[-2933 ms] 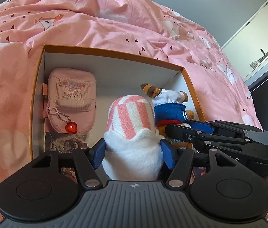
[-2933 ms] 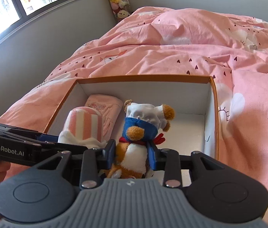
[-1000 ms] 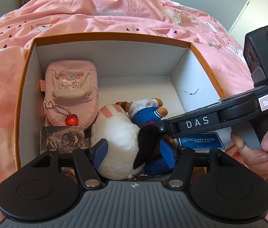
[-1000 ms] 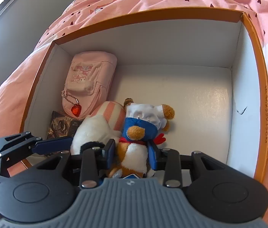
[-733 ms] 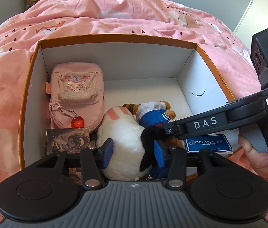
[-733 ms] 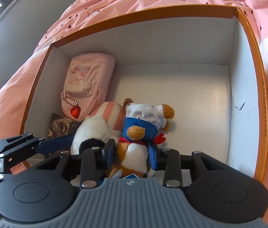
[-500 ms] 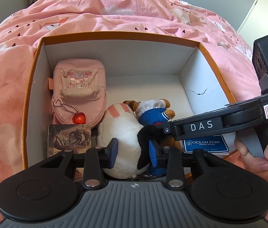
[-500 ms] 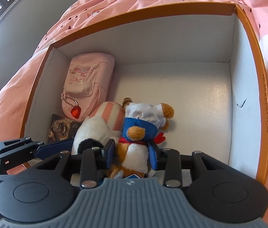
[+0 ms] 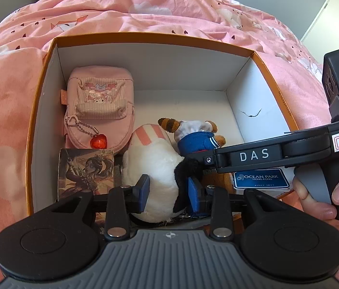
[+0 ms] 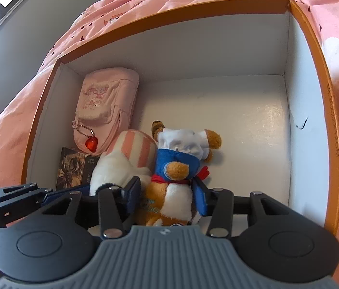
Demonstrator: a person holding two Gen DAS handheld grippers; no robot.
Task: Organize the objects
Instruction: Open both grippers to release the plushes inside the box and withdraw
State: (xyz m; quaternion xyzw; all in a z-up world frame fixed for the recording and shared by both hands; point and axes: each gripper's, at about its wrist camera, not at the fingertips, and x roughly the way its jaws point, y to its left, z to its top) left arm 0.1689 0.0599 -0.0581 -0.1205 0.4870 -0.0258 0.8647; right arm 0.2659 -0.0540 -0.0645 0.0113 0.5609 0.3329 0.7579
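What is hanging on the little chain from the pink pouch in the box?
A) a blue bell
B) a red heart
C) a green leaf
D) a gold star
B: a shiny red heart dangles on a bead chain from the front of the pink pouch, which lies at the left side of the box; the right wrist view shows it too.

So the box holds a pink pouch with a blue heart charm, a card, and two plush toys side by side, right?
Not quite: the heart charm on the pink pouch is red, not blue, as the left wrist view shows. The rest holds: the box also holds the card and two plush toys side by side, a white one and one in a chef hat.
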